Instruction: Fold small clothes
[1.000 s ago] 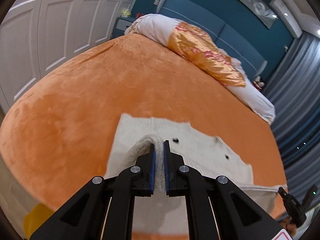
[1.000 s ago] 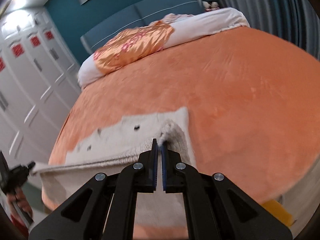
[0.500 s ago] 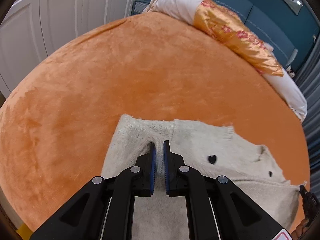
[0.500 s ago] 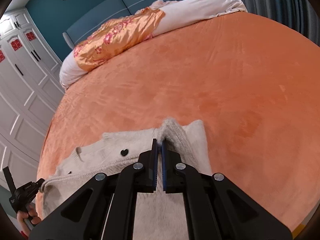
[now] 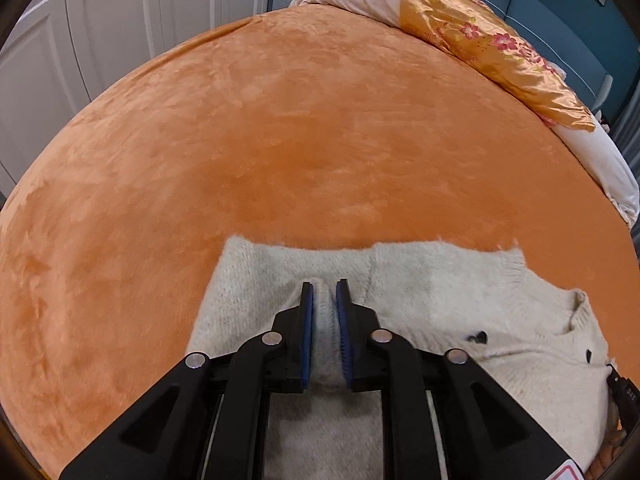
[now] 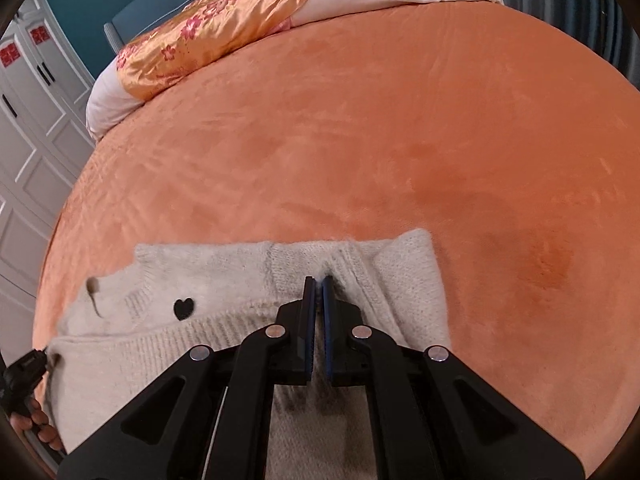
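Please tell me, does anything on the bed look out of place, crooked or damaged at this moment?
Nothing stands out. The cream sweater lies folded on the orange bedspread, with no tear visible. The left gripper is opening around a raised ridge of knit; the right gripper is shut on a pinch.

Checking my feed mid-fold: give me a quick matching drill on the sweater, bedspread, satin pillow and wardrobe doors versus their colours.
Things:
1. sweater
2. bedspread
3. satin pillow
4. wardrobe doors

Colours:
A. white
B. gold with pink flowers
C. cream with small black hearts
D. orange

Pairs: 1-C, 2-D, 3-B, 4-A
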`<action>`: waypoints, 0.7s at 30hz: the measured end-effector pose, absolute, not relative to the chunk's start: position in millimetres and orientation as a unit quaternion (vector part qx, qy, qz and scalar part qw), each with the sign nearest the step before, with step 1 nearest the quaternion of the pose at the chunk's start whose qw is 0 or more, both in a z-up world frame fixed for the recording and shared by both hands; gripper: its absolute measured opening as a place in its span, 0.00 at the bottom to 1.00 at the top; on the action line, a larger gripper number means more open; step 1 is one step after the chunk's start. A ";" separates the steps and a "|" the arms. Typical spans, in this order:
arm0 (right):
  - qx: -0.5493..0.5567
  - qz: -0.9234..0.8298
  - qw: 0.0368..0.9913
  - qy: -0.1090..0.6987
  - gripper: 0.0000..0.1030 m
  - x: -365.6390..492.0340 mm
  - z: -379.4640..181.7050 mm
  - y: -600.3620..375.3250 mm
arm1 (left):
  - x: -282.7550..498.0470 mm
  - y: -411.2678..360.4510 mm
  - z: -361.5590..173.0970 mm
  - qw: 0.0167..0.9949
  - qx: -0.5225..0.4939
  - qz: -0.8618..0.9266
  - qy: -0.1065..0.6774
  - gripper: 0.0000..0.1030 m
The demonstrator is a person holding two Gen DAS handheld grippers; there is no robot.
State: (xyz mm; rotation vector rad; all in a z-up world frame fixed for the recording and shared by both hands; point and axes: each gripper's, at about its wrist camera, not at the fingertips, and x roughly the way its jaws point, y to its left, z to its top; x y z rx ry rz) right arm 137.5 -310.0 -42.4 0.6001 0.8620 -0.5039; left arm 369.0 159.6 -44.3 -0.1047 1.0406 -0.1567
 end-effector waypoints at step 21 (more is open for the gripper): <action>0.404 -0.212 0.798 0.394 0.57 -76.7 -42.5 -269.5 | 231.2 301.6 -36.4 0.809 -0.209 -0.089 0.543 0.81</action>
